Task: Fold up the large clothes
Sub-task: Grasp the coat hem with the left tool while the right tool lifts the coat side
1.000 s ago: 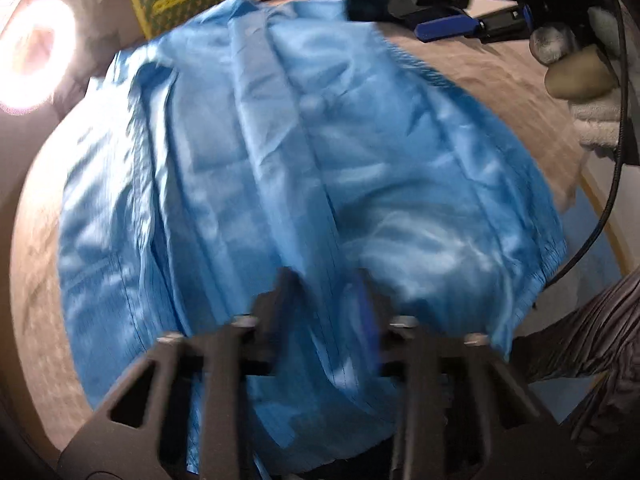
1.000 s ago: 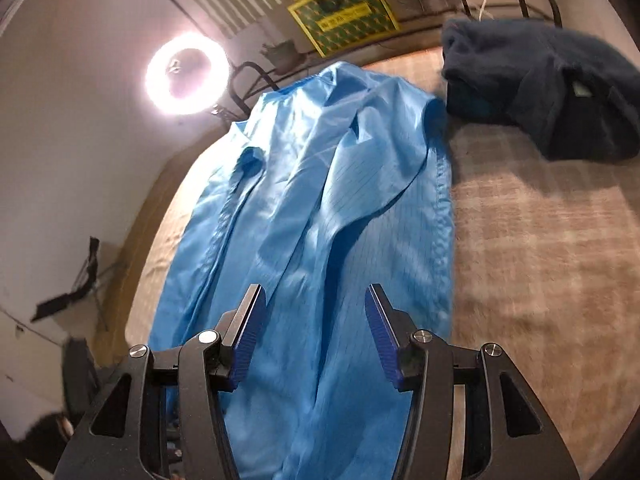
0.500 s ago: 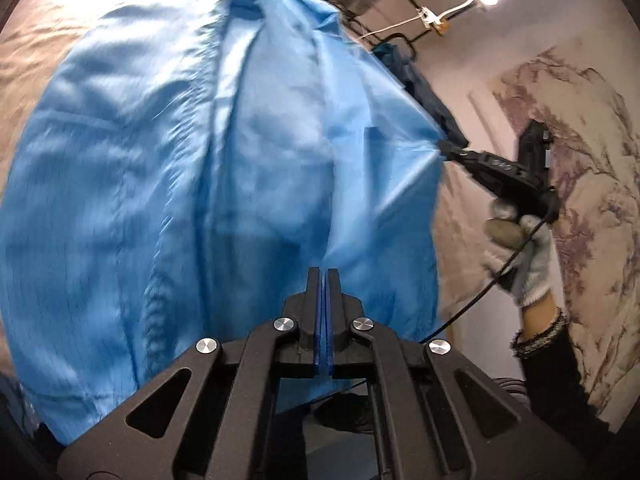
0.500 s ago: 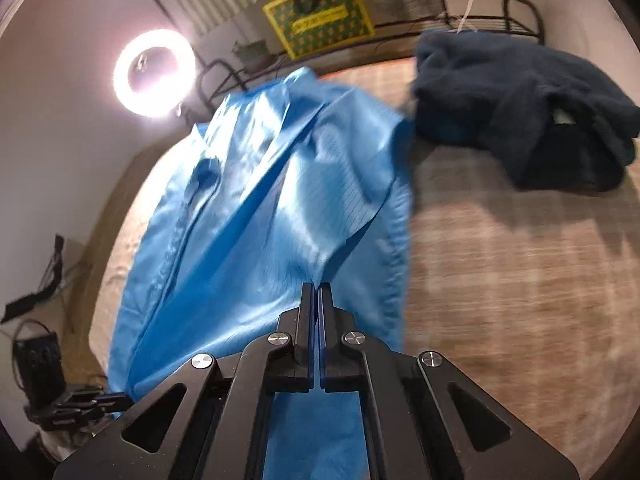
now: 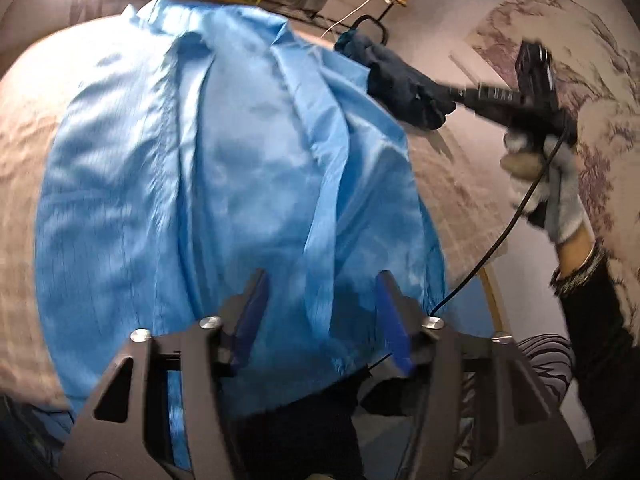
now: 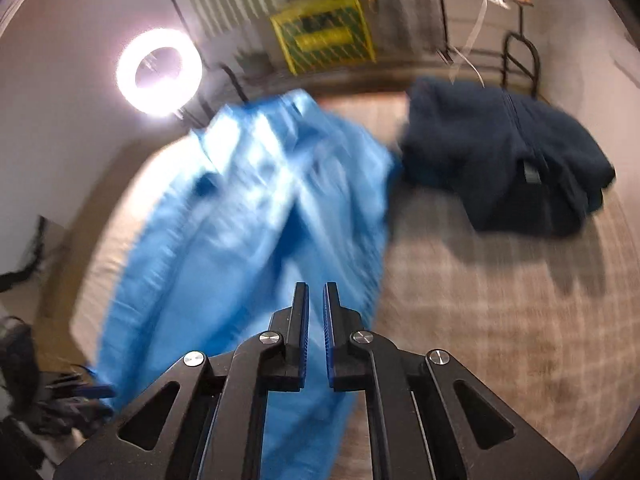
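A large shiny blue garment (image 5: pixel 200 180) lies spread lengthwise on a beige checked bed cover (image 6: pixel 500 300). My left gripper (image 5: pixel 320 312) hangs over its near end. Its jaws are opening, and a fold of the blue cloth shows in the gap below them, with no pad pressing on it. My right gripper (image 6: pixel 315 312) is over the blue garment (image 6: pixel 248 220) near its right edge. Its jaws are opening and stand a narrow slit apart, with blue cloth showing behind the slit. In the left wrist view a gloved hand holds the right gripper (image 5: pixel 460 92) up at the right.
A dark navy garment (image 6: pixel 500 160) lies crumpled at the far right of the bed, close to the blue one. A ring light (image 6: pixel 158 74) and a yellow-green box (image 6: pixel 324 38) stand beyond the bed's far end. A black cable (image 5: pixel 512 216) hangs from the right gripper.
Half a second ago both grippers were shut at the garment's near end. Now the left is wide apart and the right slightly apart. Both views have lifted away from the cloth.
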{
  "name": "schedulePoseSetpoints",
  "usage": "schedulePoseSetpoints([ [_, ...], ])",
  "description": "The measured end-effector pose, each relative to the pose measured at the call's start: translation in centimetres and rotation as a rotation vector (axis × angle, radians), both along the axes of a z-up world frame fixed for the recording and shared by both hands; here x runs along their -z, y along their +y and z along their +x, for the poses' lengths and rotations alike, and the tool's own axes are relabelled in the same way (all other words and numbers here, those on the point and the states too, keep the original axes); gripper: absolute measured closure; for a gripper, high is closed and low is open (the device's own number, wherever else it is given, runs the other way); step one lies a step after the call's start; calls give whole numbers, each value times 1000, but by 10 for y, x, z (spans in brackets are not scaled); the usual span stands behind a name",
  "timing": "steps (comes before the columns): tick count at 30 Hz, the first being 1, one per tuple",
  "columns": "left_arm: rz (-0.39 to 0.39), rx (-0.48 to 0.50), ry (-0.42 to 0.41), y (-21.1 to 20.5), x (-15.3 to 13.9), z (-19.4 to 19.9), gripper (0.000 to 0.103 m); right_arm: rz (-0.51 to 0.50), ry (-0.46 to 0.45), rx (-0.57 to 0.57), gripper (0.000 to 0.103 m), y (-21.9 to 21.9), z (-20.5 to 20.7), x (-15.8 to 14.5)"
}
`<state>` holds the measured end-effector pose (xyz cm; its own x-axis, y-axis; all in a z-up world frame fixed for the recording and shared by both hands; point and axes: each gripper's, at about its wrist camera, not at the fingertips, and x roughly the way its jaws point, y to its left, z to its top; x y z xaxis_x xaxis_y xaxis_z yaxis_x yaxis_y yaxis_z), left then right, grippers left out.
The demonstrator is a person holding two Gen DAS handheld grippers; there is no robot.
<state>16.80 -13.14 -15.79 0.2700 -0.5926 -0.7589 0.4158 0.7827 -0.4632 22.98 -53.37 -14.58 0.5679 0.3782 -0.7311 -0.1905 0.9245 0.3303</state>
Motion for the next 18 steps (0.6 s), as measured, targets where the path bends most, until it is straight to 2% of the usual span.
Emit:
schedulePoseSetpoints([
  [2,15,19,6,-13,6,6,47,24,-10,-8,84,6,17,-14],
  [4,24,25,23,-20,17,13,47,41,-22,-5,67,10,35,-25],
  [6,23,28,50,-25,32,20,47,72,-14,-12,66,16,59,-30],
  [7,14,30,72,-29,40,25,55,99,2,-18,66,20,74,-30],
  [8,11,35,88,-30,45,23,71,122,16,-13,66,21,87,-26],
  [10,12,60,129,-36,57,25,94,161,43,32,66,25,119,-15],
  [13,-3,61,160,-37,69,26,100,236,89,78,66,31,170,11],
  [16,-64,48,230,-28,78,26,101,255,103,109,66,36,211,30],
  [18,-77,48,257,-23,82,22,102,258,126,135,66,37,236,47],
])
